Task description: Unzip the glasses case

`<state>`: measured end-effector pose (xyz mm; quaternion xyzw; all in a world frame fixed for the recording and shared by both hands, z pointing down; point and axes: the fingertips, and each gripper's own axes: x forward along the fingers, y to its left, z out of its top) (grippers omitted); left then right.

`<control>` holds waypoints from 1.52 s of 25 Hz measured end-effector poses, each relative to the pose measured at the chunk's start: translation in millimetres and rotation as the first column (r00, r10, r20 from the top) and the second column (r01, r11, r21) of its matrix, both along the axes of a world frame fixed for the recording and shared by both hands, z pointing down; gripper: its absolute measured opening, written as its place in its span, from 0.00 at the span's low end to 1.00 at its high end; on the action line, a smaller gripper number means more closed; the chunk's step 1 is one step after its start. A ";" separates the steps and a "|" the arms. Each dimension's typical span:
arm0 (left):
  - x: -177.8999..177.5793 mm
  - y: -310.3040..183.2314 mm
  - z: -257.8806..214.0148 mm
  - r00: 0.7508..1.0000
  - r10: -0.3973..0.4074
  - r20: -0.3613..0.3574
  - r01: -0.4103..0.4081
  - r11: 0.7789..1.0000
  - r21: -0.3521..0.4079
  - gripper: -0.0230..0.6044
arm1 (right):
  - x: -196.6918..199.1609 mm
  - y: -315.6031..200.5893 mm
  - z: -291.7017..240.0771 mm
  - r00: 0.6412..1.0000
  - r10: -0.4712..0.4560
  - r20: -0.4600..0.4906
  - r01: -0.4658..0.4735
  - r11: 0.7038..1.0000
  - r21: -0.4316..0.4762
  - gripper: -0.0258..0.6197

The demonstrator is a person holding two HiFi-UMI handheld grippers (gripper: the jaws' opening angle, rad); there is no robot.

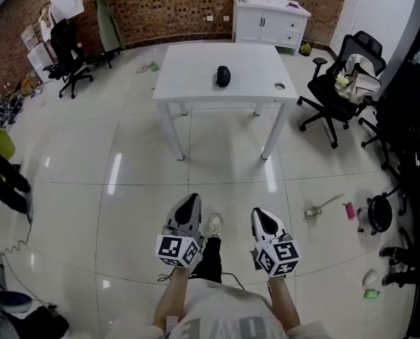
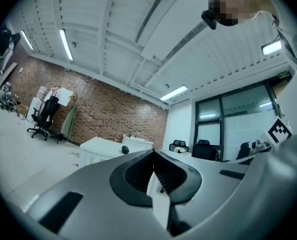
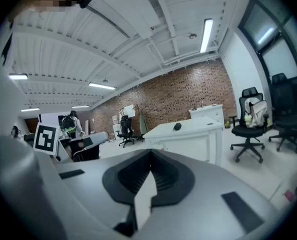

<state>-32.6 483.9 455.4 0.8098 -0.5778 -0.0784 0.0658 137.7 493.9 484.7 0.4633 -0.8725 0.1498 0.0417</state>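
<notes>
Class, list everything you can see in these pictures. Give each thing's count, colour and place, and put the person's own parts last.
table: one, white, on the floor ahead
glasses case: one, black, on the table, zipped state too small to tell
cabinet: one, white, against the brick wall
right office chair: one, black, right of the table
left office chair: one, black, far left by the wall
ladle: one, silvery, on the floor at right
shoe: one, white, between the tools
left tool: one, grey, jaws shut, empty
right tool: one, grey, jaws shut, empty
</notes>
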 end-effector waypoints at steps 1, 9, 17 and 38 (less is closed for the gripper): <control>-8.1 -35.3 -4.3 1.000 0.009 0.005 -0.009 1.000 0.003 0.04 | -8.1 -36.8 -5.7 1.000 0.008 0.003 -0.008 1.000 0.006 0.03; -57.0 -288.7 -54.1 0.996 0.087 0.027 -0.088 0.995 0.040 0.04 | -70.3 -296.2 -58.7 0.998 0.053 0.026 -0.055 0.997 0.057 0.03; -68.4 -452.6 -34.8 0.994 0.112 0.017 -0.112 0.994 0.001 0.04 | -107.7 -470.8 -33.2 1.000 0.028 -0.004 -0.028 1.000 0.002 0.03; 10.6 -815.5 51.6 0.600 0.676 0.429 -0.612 0.733 -0.298 0.04 | -194.2 -677.2 129.6 0.946 -0.294 -0.139 0.186 0.840 -0.510 0.03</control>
